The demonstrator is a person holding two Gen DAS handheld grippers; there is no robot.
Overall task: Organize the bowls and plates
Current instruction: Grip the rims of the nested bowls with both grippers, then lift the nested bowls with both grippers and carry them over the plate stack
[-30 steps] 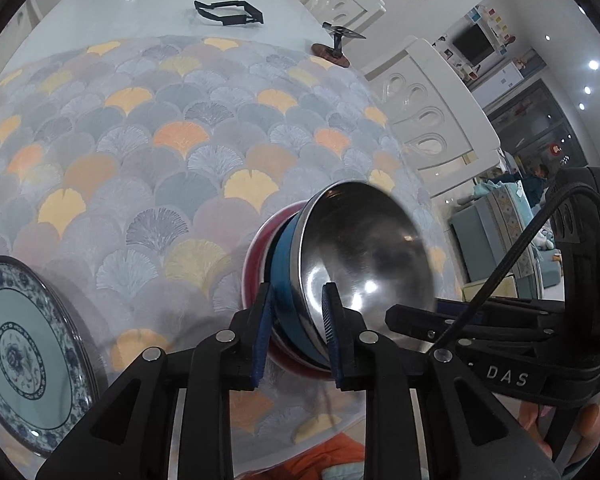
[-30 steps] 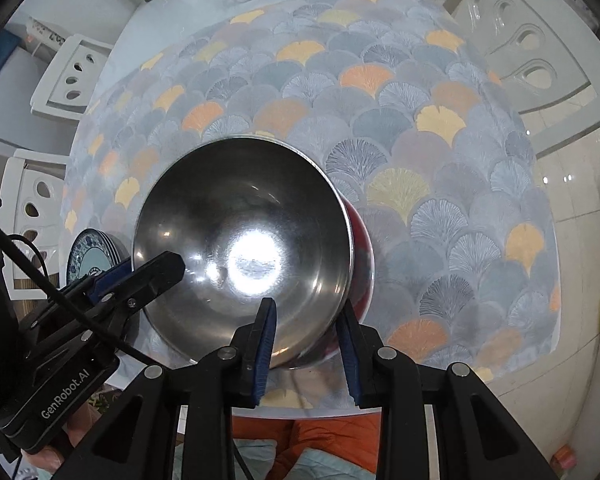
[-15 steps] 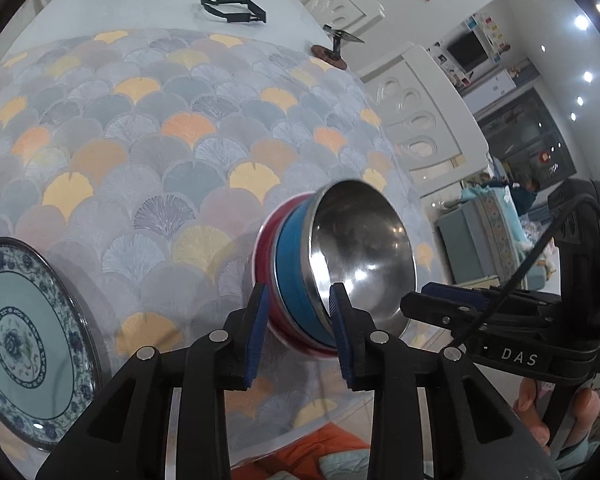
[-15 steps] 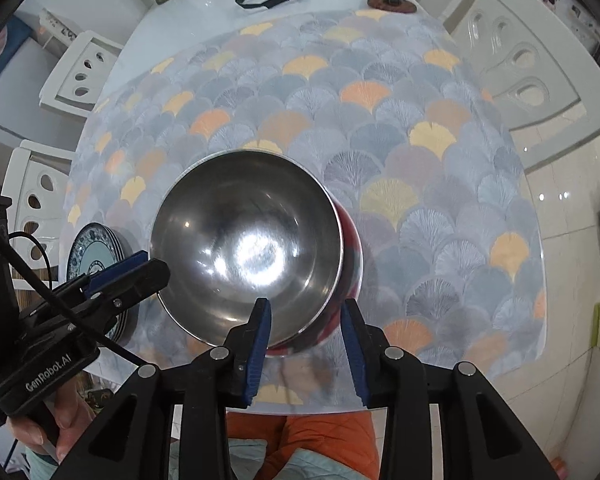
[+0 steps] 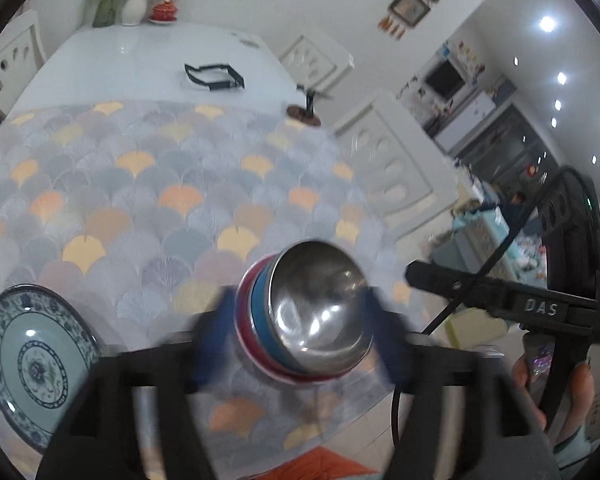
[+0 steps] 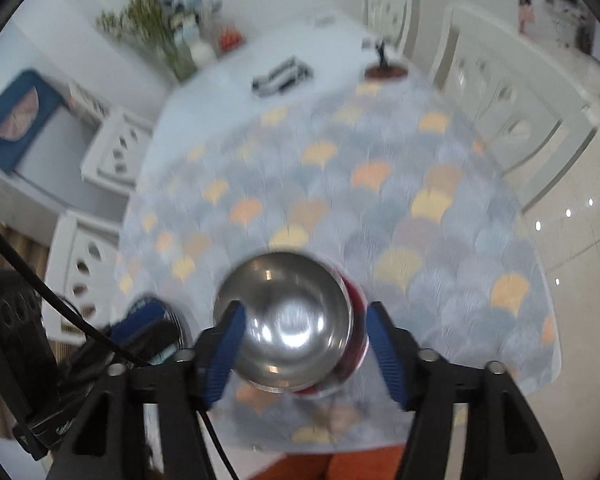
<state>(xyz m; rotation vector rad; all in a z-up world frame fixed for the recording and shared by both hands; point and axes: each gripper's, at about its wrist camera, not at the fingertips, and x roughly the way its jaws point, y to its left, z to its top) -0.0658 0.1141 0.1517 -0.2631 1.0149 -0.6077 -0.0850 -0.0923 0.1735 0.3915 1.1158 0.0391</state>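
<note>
Steel bowl (image 6: pixel 288 320) atop nested bowls (image 5: pixel 256 320)

Black gripper (image 6: pixel 302 346), blue pads (image 6: pixel 225 354), silver screws

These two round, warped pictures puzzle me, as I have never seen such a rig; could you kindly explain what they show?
Each picture comes from a fisheye camera mounted on a handheld two-finger gripper, looking along its fingers. A person holds one gripper in each hand; no robot arm is involved. The left gripper and the right gripper both stand open and hold nothing.

Between their blue pads you see a steel bowl nested in a blue bowl and a red bowl, resting on the patterned tablecloth. A blue-and-white plate lies to the left. In the left view, the black device at right is the other gripper. Both pictures are blurred by motion.
</note>
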